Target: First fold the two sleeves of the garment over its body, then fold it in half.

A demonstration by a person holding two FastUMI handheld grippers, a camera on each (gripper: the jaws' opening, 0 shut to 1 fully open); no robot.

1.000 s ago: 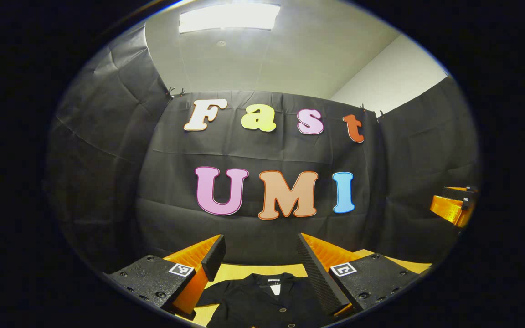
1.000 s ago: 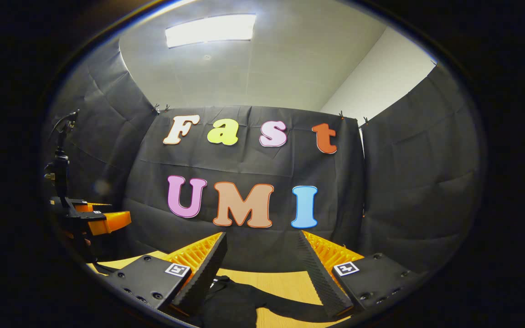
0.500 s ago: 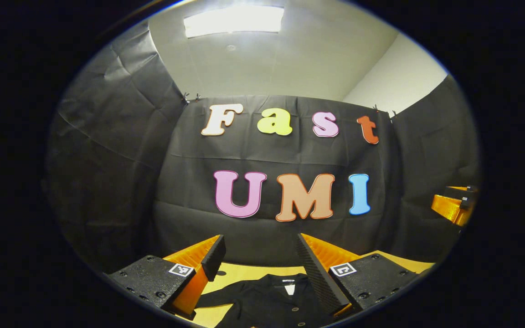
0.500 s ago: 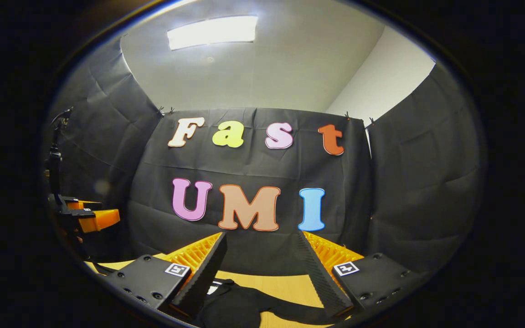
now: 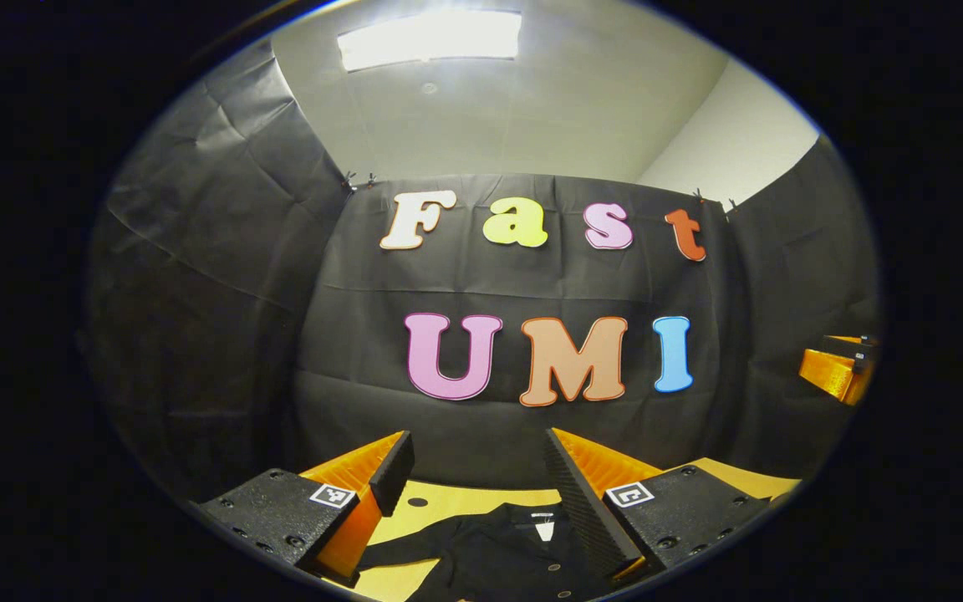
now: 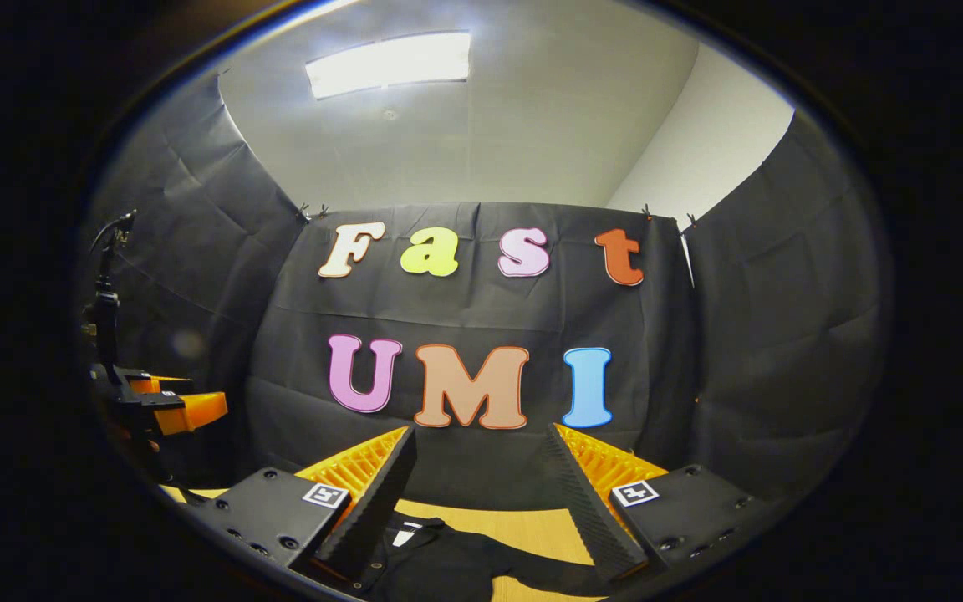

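Garment [image 5: 498, 556] flat on wooden table [image 5: 440, 502], black-draped booth.

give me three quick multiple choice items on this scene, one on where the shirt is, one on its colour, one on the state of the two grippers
1. Where does the shirt lie?
A. on the wooden table
B. hung on the wall
C. in a basket

2. What colour is the shirt?
A. white
B. black
C. red

3. How do the left gripper and right gripper stand?
A. both shut on a sleeve
B. one open, one shut
C. both open, holding nothing

Answers: 1 A, it lies flat on the tabletop; 2 B, the fabric is black; 3 C, each gripper's fingers stand wide apart above the shirt.
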